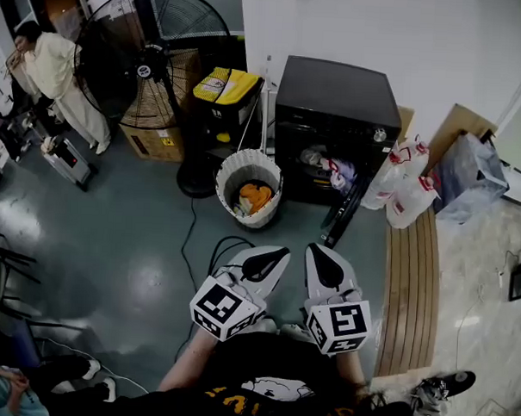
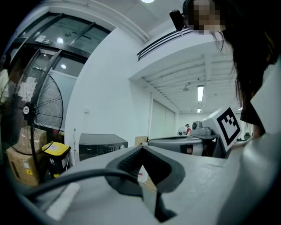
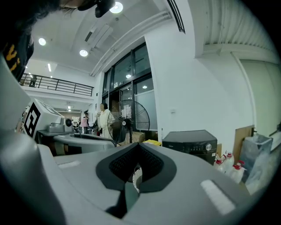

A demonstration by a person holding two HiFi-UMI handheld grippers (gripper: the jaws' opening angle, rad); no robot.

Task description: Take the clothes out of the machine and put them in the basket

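The clothes (image 1: 328, 169) lie in the open mouth of the black machine (image 1: 338, 98), at 12 o'clock from both tongs and well apart from them. The basket (image 1: 230, 169) stands at 9 o'clock of that opening, an orange piece (image 1: 256, 196) inside it. The left tongs (image 1: 267, 262) and the right tongs (image 1: 324, 262) are each pressed together, holding nothing. The cloth is probably soft, light and floppy. I would pinch a thick fold at the front, because a thin edge may slip.
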